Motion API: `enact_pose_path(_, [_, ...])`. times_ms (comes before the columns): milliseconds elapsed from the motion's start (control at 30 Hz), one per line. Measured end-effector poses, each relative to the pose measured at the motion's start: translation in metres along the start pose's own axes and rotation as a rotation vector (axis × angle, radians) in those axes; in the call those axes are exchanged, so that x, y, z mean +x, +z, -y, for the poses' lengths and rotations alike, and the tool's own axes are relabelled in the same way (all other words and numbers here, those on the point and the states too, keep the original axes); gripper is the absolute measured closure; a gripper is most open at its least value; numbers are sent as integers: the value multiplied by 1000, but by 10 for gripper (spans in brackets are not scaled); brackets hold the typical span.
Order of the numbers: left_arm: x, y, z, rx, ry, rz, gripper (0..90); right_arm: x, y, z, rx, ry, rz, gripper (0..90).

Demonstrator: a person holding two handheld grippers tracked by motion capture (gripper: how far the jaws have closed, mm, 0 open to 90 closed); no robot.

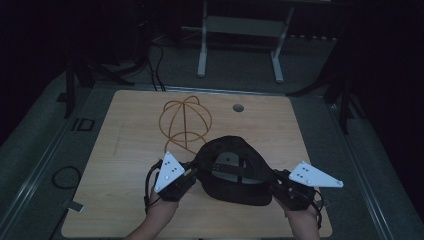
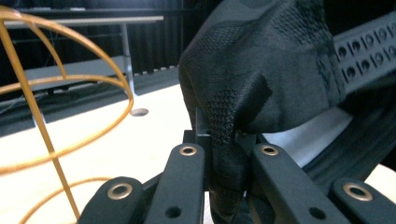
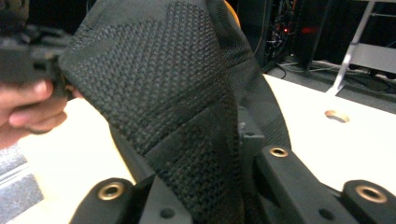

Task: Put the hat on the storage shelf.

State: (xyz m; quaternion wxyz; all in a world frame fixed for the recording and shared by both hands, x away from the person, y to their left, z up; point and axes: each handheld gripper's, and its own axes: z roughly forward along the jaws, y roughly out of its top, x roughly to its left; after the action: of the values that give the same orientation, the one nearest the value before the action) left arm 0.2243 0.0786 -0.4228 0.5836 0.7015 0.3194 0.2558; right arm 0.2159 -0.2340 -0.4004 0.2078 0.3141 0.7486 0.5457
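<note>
I had the black cap [image 1: 231, 170] slung between both grippers near the tabletop's [image 1: 125, 150] six o'clock edge; my left gripper [image 1: 192, 172] was clenched on the cap's fabric at its nine o'clock side, its fingers [image 2: 187, 177] pinching a fold of knit; my right gripper [image 1: 276, 179] had cloth between its fingers [image 3: 285, 182] at the three o'clock side, gripping the cap; the orange wire frame [image 1: 185, 122] stood just beyond the cap toward eleven o'clock, whether touching I could not tell
</note>
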Motion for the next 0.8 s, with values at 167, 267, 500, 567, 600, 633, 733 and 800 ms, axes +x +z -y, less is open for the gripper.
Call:
enact_pose_path(167, [-7,2,-14,-15,30,17,875,-2,-9,8,8,2,-12,679])
enact_pose_path(267, [-11,3,-21,-21,41,26,876,-2,-15,11,24,4,-31,542])
enact_pose_path(500, [-17,4,-31,-37,84,50,876,-1,-30,21,86,-20,-87,413])
enact_pose_path(567, [-19,4,-32,-34,100,44,875,-1,-34,24,92,-29,-113,403])
enact_pose_path(600, [-19,3,-32,-34,97,46,875,-1,-37,25,100,-33,-118,380])
enact_pose_path(633, [-17,3,-33,-41,90,47,875,-1,-39,25,103,-36,-126,368])
enact_pose_path(733, [-12,-2,-34,-74,77,73,875,-1,-49,28,99,-39,-161,357])
enact_pose_path(800, [-10,-6,-35,-89,89,87,875,-5,-57,28,87,-45,-174,359])
